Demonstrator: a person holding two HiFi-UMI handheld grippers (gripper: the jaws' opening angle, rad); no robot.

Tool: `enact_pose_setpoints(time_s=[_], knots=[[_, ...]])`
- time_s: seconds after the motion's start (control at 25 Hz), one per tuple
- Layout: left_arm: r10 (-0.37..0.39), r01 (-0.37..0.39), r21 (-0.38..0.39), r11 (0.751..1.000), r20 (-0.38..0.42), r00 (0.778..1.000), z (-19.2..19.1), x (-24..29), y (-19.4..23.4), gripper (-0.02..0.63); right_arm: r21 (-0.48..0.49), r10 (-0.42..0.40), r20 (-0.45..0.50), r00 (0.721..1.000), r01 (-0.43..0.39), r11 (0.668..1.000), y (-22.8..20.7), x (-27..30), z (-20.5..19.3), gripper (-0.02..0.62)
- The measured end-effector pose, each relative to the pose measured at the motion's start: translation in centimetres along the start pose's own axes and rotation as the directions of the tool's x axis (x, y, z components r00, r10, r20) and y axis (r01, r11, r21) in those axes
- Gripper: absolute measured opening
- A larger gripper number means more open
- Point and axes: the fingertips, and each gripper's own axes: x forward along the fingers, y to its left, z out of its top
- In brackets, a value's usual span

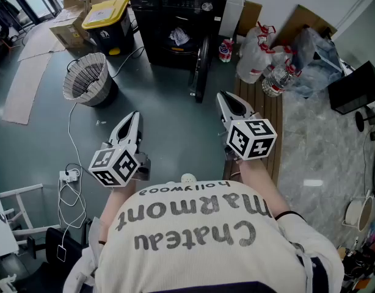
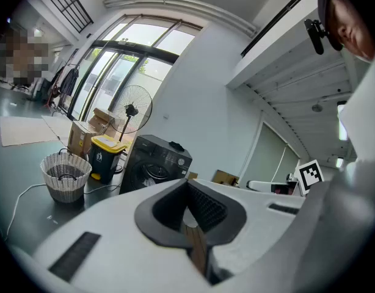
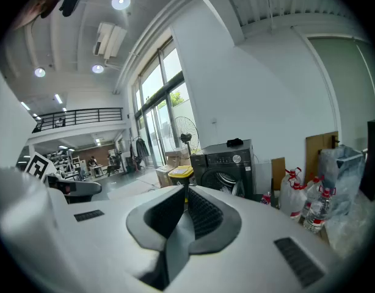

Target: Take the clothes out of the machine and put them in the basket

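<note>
1. Black machine [image 1: 175, 8] is standing at the far end of the floor. Its door [image 1: 200, 66] is hanging wide open so the clothes can come out.
2. Pale clothes [image 1: 179, 36] are lying in a lump inside the machine. I am seeing none in the basket.
3. The basket [image 1: 87, 78] is sitting on the floor just left of the machine, so each carry is looking short.
4. The left gripper [image 1: 135, 116] is pointing toward the machine from well back. Its jaws are pressing together with nothing between them.
5. The right gripper [image 1: 223, 96] is doing the same on the other side, jaws together and holding nothing.
6. I am thinking the job is only starting. Both grippers are needing to go forward to the open door. One is needing to spread its jaws before it can grab any cloth.
7. A white cord [image 1: 71, 127] is trailing over the floor near the basket, and it is looking easy to trip on.
</note>
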Motion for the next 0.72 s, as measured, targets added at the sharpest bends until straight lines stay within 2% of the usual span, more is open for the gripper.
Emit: enact_pose_setpoints(time_s=[0.52, 0.72], knots=[[0.022, -0.021, -0.019, 1.0, 0.037, 0.999, -0.5, 1.6, -1.0, 0.008, 0.004, 0.031, -0.016, 0.999, -0.031, 1.0, -2.4, 0.4, -0.3, 0.041], [0.042, -0.041, -0.044, 0.998, 0.02, 0.999, -1.2, 1.9, 0.6, 0.008, 0.113, 0.054, 0.015, 0.998, -0.055, 0.992, -2.7, 2.0, -0.6, 0.041]])
